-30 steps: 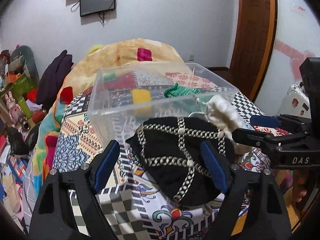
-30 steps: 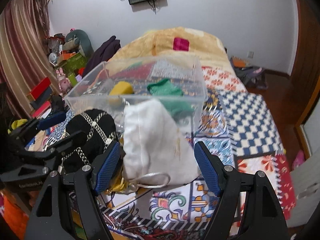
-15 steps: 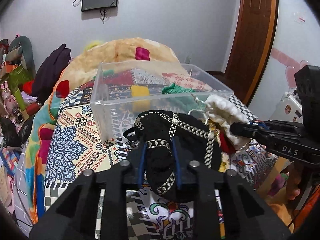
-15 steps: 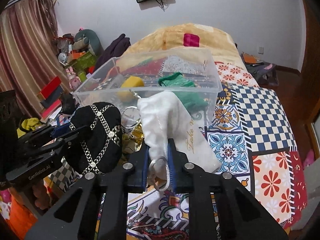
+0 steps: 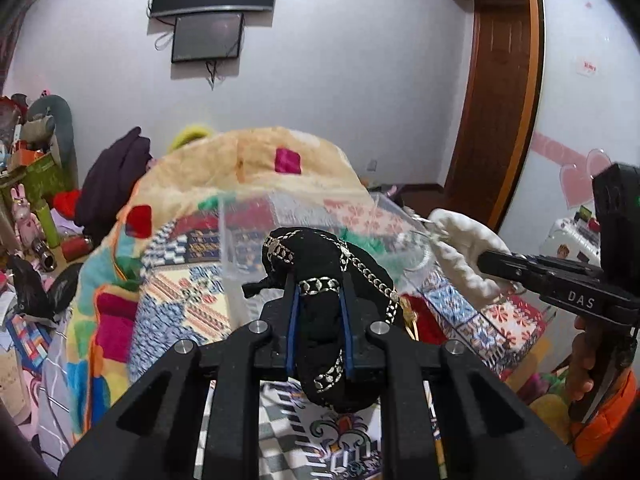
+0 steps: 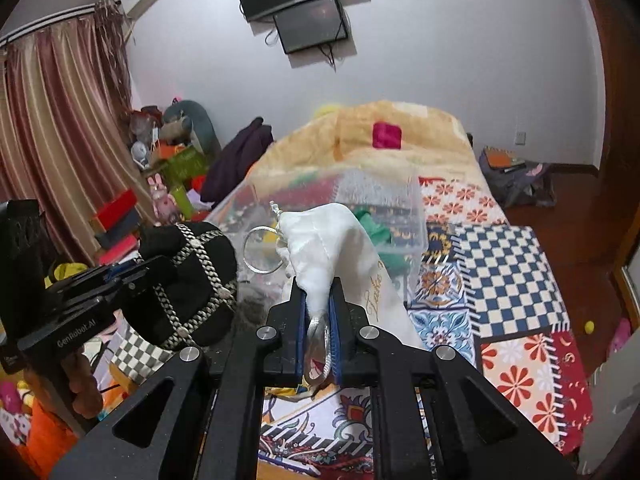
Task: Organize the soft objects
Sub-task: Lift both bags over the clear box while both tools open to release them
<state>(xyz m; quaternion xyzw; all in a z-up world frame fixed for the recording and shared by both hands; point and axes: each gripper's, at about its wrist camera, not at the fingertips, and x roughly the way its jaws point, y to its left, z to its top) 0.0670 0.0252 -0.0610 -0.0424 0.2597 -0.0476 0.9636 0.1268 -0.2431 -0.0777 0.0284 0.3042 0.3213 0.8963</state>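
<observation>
My left gripper (image 5: 319, 286) is shut on a black soft bag with silver chain trim (image 5: 320, 252) and holds it lifted above the patterned bed; the bag also shows in the right wrist view (image 6: 192, 280). My right gripper (image 6: 318, 284) is shut on a white cloth pouch with silver rings (image 6: 332, 240), also lifted; the pouch shows in the left wrist view (image 5: 464, 240). A clear plastic bin (image 6: 414, 208) stands just beyond both bags, with green cloth (image 6: 372, 224) inside. The bin also shows in the left wrist view (image 5: 240, 240).
The bed has a patchwork cover (image 6: 504, 276) and a yellow blanket heap (image 6: 392, 128) behind the bin. Clutter of toys and boxes (image 6: 160, 184) lines the left side. A dark garment (image 5: 116, 176) lies by the blanket. A wooden door (image 5: 500, 100) stands at right.
Both grippers have closed on their bags, the left on the black one and the right on the white pouch, and lifted them off the bed toward the bin.
</observation>
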